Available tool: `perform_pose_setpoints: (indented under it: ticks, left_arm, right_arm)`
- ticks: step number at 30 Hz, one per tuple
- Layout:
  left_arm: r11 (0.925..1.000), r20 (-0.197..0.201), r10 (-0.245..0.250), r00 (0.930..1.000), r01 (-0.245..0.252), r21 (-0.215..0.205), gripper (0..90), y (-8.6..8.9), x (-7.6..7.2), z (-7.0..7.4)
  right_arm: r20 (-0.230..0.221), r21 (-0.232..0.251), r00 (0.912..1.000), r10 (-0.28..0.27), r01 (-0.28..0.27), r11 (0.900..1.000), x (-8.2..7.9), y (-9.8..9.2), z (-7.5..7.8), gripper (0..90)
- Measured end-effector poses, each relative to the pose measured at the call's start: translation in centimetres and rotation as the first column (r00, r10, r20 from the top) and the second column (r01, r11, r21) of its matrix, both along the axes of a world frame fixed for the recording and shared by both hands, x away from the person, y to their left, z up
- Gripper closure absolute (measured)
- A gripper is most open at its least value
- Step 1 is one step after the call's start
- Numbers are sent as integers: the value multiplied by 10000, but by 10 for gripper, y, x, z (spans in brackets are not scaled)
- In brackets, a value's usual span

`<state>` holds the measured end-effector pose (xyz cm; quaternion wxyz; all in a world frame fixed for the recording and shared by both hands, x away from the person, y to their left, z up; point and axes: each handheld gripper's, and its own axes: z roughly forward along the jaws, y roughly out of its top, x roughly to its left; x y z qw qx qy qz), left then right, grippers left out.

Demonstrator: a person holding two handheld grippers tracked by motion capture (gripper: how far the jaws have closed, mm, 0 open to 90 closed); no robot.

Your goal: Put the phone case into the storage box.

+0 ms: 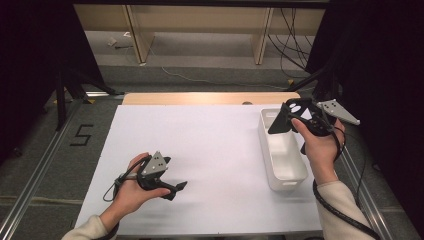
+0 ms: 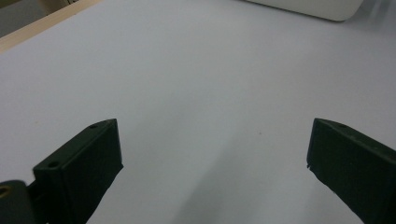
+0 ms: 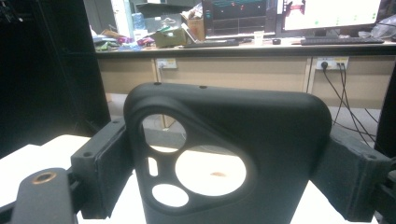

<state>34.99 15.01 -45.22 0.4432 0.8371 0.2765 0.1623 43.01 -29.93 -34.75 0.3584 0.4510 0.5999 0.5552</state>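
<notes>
A black phone case [image 3: 271, 135] with round camera cut-outs stands upright between the jaws of my right gripper [image 3: 229, 177], which is shut on its two sides. In the high view, the right gripper [image 1: 291, 116] holds the case [image 1: 280, 122] in the air above the far end of a white rectangular bin [image 1: 266, 150] at the table's right. My left gripper [image 1: 176, 189] hovers low over the white table top [image 1: 210, 145] near the front left. Its jaws stand wide apart with nothing between them, as the left gripper [image 2: 215, 154] shows over bare white surface.
The bin's corner [image 2: 308, 7] lies far ahead of the left gripper. A wooden strip [image 1: 210, 98] borders the table's far edge. Cables [image 1: 290, 40] and shelf legs lie on the floor behind it. A desk with monitors [image 3: 327, 14] stands beyond the right gripper.
</notes>
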Motion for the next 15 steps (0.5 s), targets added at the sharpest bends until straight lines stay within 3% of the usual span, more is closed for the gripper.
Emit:
perform_pose_setpoints:
  ticks: [15]
  left_arm:
    - [10000,-10,-10,10000,10,22,27,0,0,0]
  right_arm:
    - [-2,-217,10000,-57,57,9997,6,3,-3,155]
